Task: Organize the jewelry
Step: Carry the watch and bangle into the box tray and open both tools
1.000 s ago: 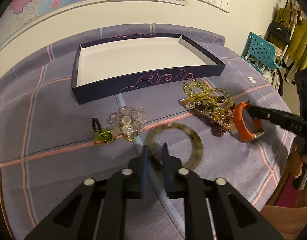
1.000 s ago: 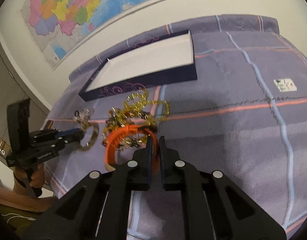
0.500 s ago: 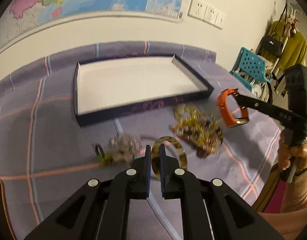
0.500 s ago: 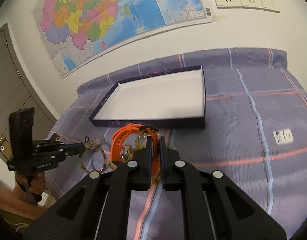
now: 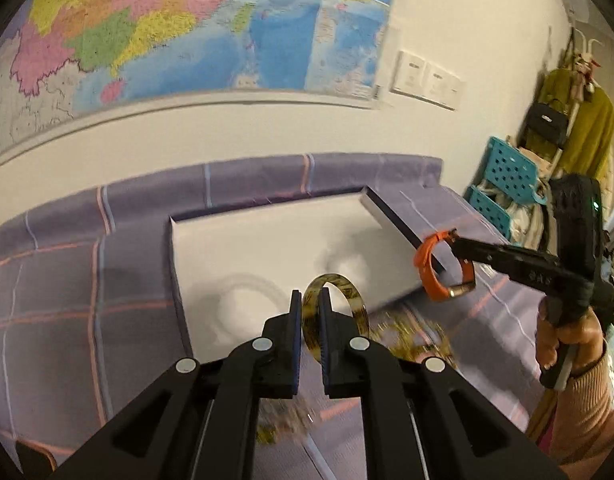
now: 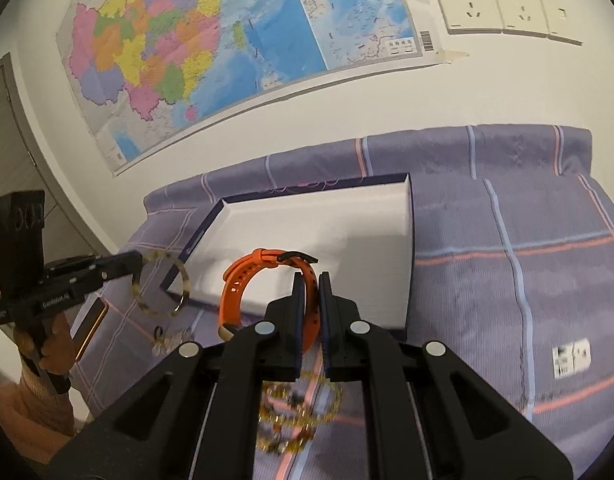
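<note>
My left gripper is shut on a mottled olive bangle and holds it in the air over the near part of the white-lined tray. My right gripper is shut on an orange watch strap and holds it above the tray's near edge. In the left wrist view the right gripper and strap hang over the tray's right wall. In the right wrist view the left gripper and bangle sit at the tray's left corner.
A blurred heap of yellow bead jewelry lies on the purple checked cloth in front of the tray; it also shows under my right gripper. A small bead piece lies left. A teal crate stands beyond the table's right edge.
Both grippers have lifted their pieces off the cloth and moved forward toward the tray. The bangle and the orange strap now hang above the tray instead of lying near the bead heap.
</note>
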Motion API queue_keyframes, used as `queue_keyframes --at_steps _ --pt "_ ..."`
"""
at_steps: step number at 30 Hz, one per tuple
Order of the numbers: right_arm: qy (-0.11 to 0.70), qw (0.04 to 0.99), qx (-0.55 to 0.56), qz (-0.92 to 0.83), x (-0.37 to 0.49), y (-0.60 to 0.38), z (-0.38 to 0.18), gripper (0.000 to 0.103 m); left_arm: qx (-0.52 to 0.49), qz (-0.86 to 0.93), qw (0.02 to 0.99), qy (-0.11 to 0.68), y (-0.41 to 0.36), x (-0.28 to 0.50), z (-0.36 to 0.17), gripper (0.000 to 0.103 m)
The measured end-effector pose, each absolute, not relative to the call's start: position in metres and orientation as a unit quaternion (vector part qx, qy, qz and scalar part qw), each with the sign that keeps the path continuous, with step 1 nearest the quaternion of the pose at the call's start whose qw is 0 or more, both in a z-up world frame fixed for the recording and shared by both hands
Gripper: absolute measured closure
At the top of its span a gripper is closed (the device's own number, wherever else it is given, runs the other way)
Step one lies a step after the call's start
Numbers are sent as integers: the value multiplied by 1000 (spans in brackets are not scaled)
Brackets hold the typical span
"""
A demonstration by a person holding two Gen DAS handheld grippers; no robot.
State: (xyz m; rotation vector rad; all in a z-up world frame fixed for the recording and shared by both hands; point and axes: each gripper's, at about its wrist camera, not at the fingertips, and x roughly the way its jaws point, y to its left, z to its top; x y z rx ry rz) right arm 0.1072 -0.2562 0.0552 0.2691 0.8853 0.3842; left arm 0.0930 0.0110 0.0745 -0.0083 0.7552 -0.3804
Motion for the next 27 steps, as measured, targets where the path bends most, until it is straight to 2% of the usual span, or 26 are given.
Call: queue_keyframes --at_steps 15,27 --pt "467 863 125 149 228 -234 17 96 -33 -166 902 397 20 197 54 97" --pt "517 841 107 116 275 -225 -22 94 -37 -141 887 438 25 250 18 97"
